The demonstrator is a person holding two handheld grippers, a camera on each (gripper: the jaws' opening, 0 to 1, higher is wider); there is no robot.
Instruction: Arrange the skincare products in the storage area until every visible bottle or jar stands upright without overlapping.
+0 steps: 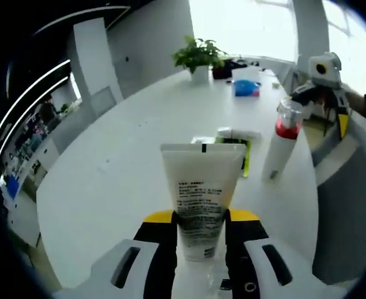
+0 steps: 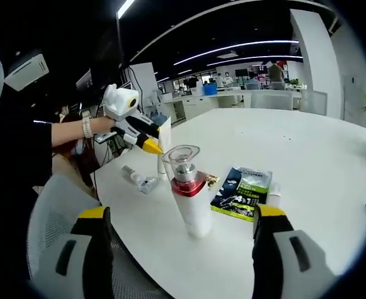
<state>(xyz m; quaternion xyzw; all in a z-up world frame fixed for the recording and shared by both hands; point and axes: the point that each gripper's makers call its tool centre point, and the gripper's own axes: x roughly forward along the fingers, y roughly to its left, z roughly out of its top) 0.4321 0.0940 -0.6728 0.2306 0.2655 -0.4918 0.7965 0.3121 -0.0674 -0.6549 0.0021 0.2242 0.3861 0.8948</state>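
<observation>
Both grippers differ: left gripper (image 1: 198, 233) clamps tube (image 1: 201, 193), right gripper (image 2: 180, 240) gapes around bottle (image 2: 188, 196).

The soft cream-white plastic tube (image 1: 201, 199) carries small black print and sits between black jaws tipped with yellow. Beside it, the tall white bottle (image 2: 192, 202) has a red collar under a clear cap. Next to that bottle lies a flat packet (image 2: 243, 192), green and black with white lettering. All rest on the glossy white round table (image 2: 314, 156).
</observation>
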